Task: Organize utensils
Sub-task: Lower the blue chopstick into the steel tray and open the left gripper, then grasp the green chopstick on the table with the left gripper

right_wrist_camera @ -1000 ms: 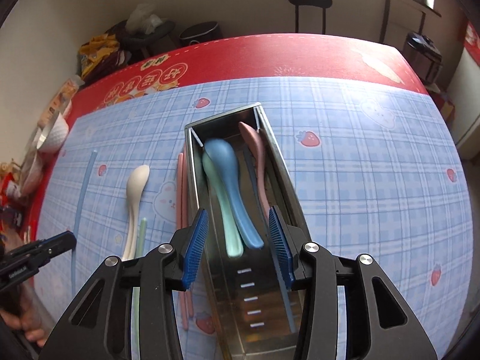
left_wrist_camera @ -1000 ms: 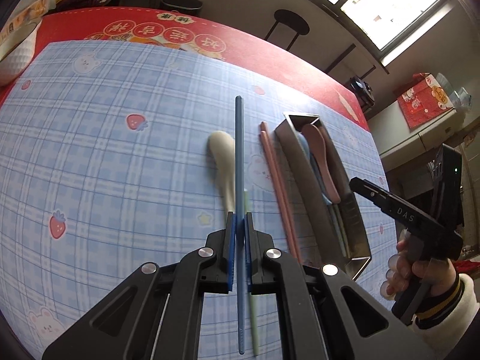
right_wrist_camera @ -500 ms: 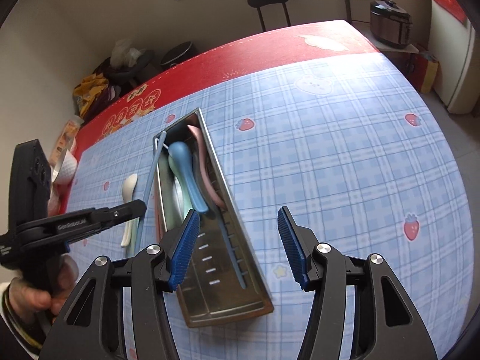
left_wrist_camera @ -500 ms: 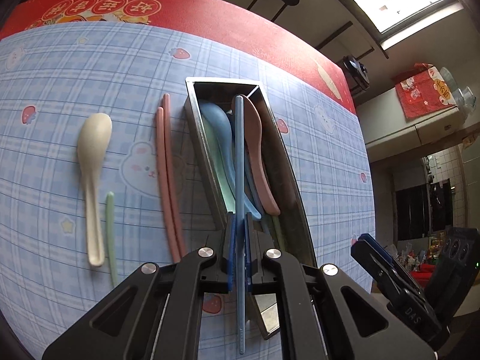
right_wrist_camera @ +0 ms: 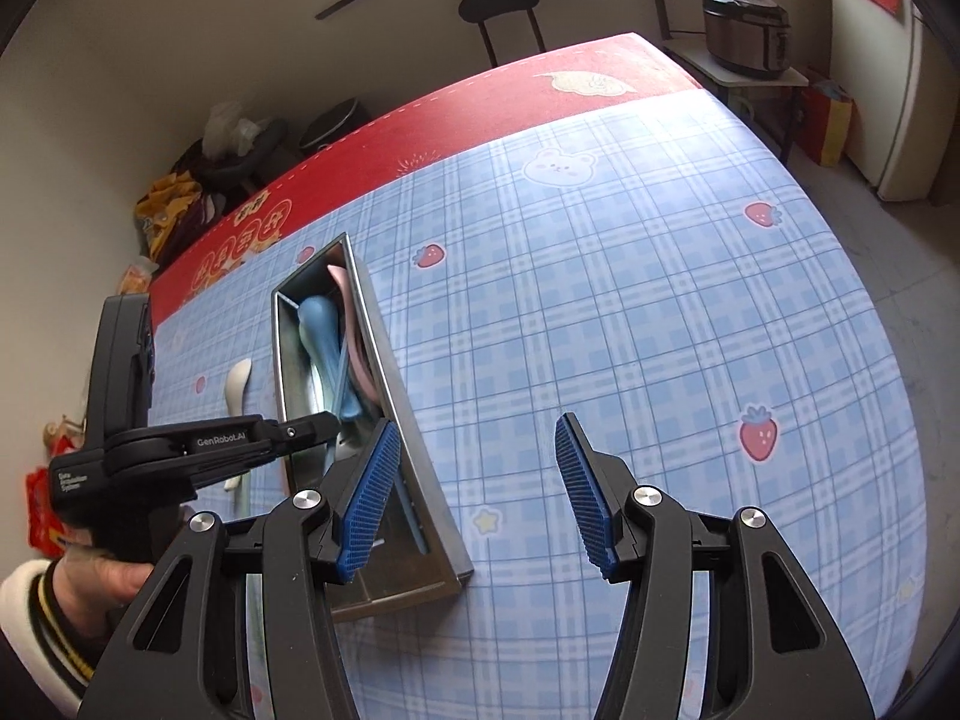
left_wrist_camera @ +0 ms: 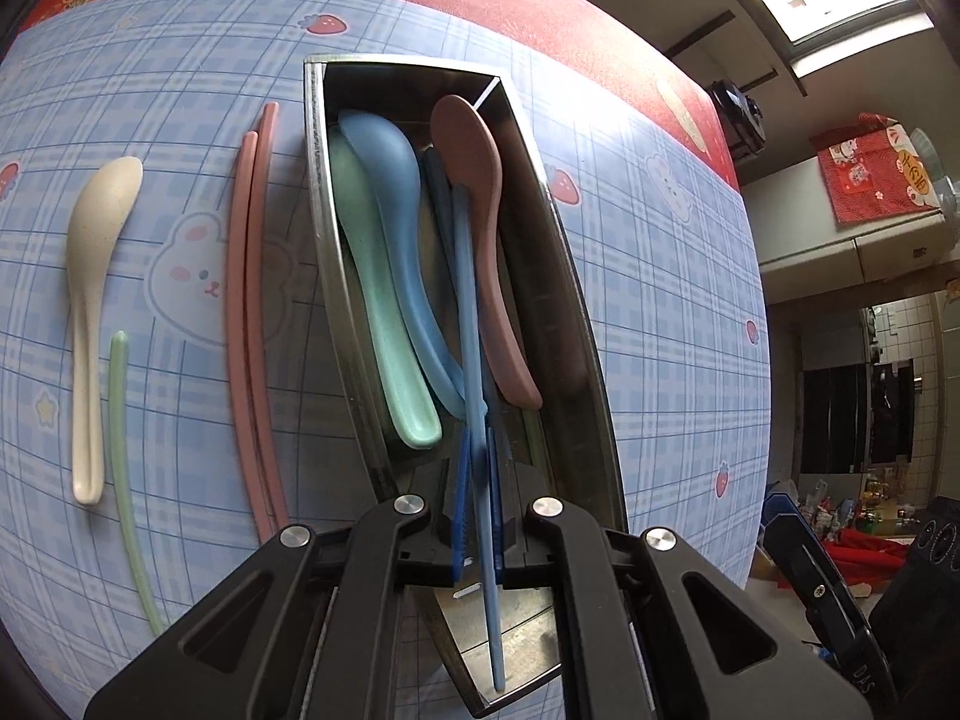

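My left gripper is clamped on one long light-blue chopstick, held lengthwise over the open rectangular stainless-steel utensil box, its far end down among the contents. My right gripper stands wide apart with nothing between its blue ribbed pads, over bare blue plaid tablecloth just right of the box.

Counted from the left wrist view: three spoons lie in the box, a mint-green one, a blue one resting partly over it, and a dusty-pink one; one darker blue chopstick lies between the blue and pink spoons. Outside, left of the box, lie two pink chopsticks side by side, one pale green chopstick and one cream spoon.

Only the left view shows the chopsticks on the cloth. Only the right view shows my left hand on its handle, a round black stool and a rice cooker beyond the table.
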Demonstrator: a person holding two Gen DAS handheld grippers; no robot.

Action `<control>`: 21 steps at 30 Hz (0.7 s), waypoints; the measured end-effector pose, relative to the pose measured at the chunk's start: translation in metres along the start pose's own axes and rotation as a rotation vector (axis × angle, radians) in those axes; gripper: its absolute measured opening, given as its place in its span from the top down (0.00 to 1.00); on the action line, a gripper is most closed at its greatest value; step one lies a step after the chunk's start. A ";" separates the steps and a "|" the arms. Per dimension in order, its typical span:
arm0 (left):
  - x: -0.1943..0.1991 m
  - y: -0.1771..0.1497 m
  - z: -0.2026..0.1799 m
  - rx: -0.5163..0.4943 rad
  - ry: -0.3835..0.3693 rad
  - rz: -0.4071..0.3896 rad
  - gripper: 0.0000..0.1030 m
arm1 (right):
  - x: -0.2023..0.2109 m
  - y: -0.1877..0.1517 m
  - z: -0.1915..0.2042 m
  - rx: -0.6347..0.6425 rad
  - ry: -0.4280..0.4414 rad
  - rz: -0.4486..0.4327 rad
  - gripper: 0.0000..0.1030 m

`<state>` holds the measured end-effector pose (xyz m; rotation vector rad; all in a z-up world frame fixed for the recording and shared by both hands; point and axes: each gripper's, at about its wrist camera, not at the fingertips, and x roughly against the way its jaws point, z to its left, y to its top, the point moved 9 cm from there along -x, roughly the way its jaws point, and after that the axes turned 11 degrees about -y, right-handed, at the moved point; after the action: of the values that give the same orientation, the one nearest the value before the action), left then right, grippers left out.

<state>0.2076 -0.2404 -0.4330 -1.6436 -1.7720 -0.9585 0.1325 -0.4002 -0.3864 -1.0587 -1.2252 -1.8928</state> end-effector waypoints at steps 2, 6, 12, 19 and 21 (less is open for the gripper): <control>0.002 -0.001 -0.003 -0.018 -0.004 -0.003 0.95 | 0.000 -0.003 0.001 -0.008 0.006 0.003 0.49; 0.017 0.000 -0.012 -0.077 -0.013 -0.028 0.93 | 0.001 -0.007 0.008 -0.021 0.022 0.005 0.49; 0.062 -0.004 -0.012 -0.213 0.014 -0.119 0.91 | 0.011 -0.011 0.026 0.000 0.033 -0.057 0.49; 0.125 -0.022 0.040 -0.243 0.084 -0.248 0.85 | 0.014 -0.021 0.067 0.083 0.074 -0.114 0.49; 0.137 -0.027 0.063 -0.210 0.118 -0.257 0.84 | 0.011 -0.025 0.079 0.119 0.070 -0.115 0.49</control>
<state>0.1698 -0.1069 -0.3676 -1.4677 -1.8845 -1.3698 0.1287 -0.3186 -0.3676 -0.8692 -1.3662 -1.9001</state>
